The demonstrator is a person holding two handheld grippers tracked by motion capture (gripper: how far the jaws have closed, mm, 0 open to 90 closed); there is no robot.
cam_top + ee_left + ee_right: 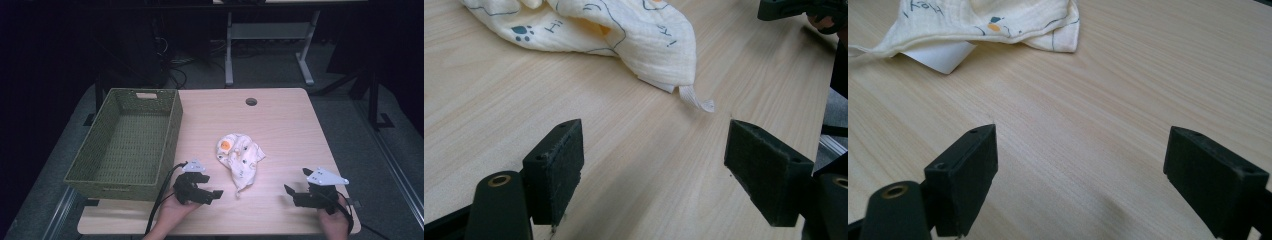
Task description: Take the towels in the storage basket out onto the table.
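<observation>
The crumpled cloth [239, 157] lies mid-bench [285, 130], right of the green basket [127, 142]. Left hand-held gripper [212, 195] and right hand-held gripper [291, 194] flank its near end, jaws wide apart, empty. The approach seems in hand; next, probably close in on the cloth's near corner.

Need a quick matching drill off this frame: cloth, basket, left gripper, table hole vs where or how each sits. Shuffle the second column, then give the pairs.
1. cloth
2. basket
3. left gripper
4. table hole

A. far edge of the table top
B. crumpled at the table's middle
C. open, jaws aimed toward the cloth
D. green, nothing inside, at the left

Pairs: 1-B, 2-D, 3-C, 4-A
</observation>
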